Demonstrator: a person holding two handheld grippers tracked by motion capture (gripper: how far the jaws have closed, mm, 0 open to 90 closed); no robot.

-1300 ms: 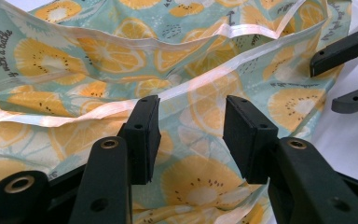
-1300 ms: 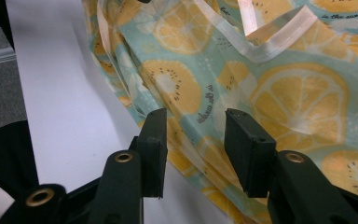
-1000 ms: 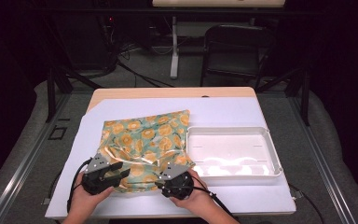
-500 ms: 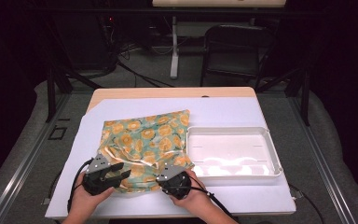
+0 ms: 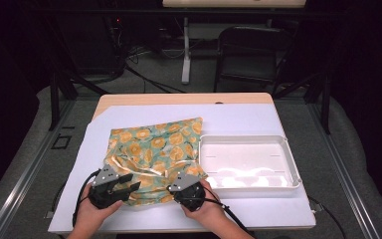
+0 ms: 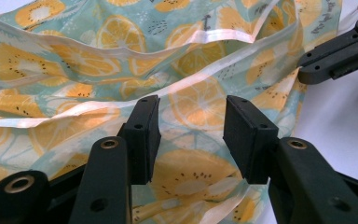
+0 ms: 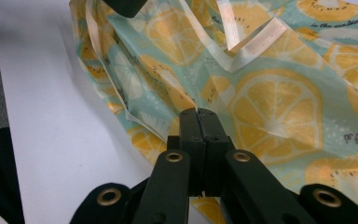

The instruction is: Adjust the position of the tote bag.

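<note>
High camera above my side facing forward and down, my two gripper cameras close over the same cloth [image 5: 154,152], each sighting along its jaws.

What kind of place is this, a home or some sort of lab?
Probably a lab or recording studio: a white-covered table in a dark room, cables on the floor, a black chair, and a metal frame around the table.

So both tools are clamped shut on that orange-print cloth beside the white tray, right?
Not quite. Only the right tool is shut on the orange-print cloth. The left gripper view shows the left tool open, its jaws apart over the cloth. The white tray does sit beside it.
</note>
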